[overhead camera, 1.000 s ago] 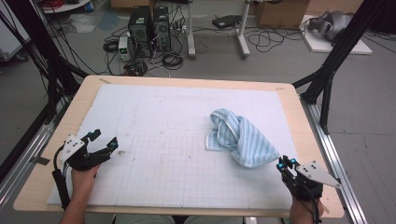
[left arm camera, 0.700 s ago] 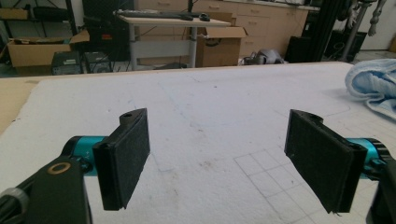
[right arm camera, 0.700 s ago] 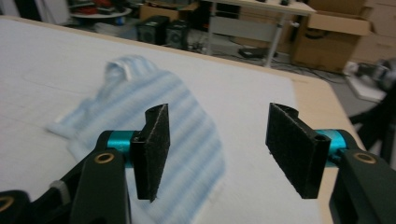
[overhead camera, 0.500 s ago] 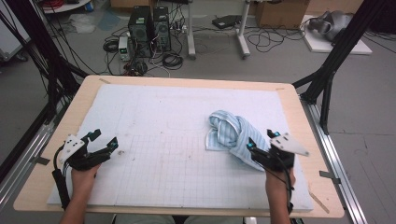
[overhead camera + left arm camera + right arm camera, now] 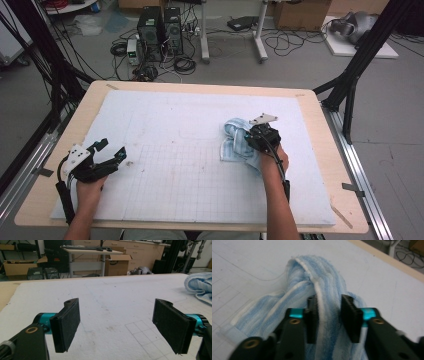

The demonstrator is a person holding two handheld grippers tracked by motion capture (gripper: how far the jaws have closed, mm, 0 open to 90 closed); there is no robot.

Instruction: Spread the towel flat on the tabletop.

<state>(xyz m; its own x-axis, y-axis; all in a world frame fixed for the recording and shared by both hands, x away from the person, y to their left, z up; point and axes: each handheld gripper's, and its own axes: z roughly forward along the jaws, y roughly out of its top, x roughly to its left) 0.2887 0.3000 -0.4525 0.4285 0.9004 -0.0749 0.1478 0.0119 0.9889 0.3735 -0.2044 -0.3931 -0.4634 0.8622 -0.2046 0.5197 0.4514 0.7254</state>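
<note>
— Two grippers on the white foam mat; where is the crumpled blue-and-white striped towel?

— Right of the mat's middle, bunched in a heap. The right gripper is on it, and its jaws have just been closing, with a raised fold of the cloth pinched between the black pads.

— And the left gripper?

— Near the mat's left edge, well apart from the towel. Its jaws stand wide with nothing between them, only bare mat beyond.
</note>
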